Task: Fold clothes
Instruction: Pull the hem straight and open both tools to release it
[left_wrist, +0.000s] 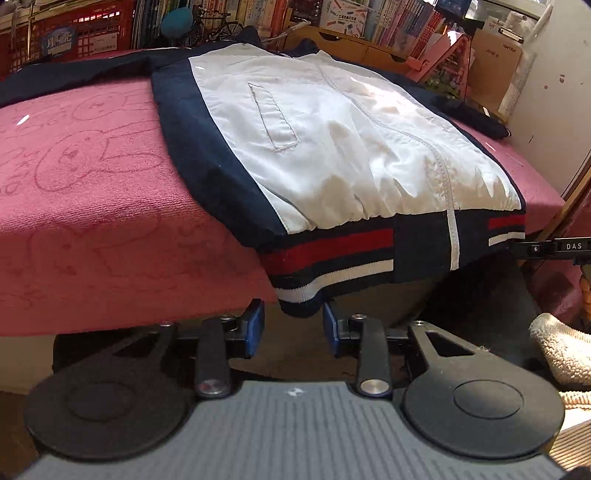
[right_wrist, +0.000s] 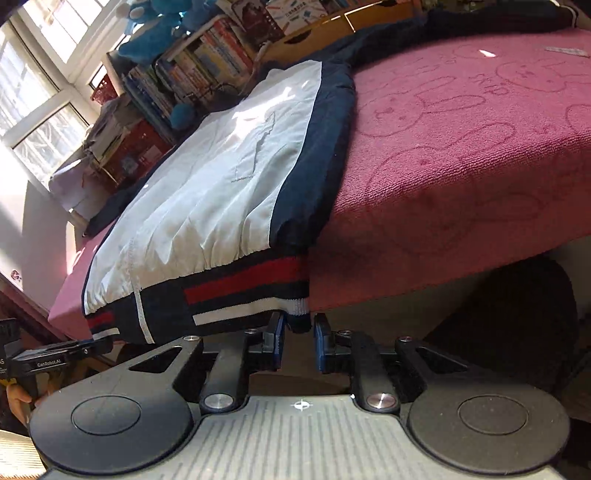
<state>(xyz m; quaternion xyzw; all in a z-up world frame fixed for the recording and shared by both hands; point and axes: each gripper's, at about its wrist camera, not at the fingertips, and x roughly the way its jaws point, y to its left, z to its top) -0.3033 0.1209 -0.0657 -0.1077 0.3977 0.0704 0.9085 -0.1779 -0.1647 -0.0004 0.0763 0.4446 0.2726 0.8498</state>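
Each gripper shares one build. The left gripper (left_wrist: 293, 325) has a grey ribbed base plate with a small white mark at its front edge, flanked by two round black discs. Black linkage arms with triangular cut-outs and silver pivot screws run forward to two blue-padded fingers (left_wrist: 255, 321). The right gripper (right_wrist: 299, 332) matches it, with blue-edged fingers (right_wrist: 320, 332) and a white crosshair mark on the plate; white lettering shows on a black side bar.
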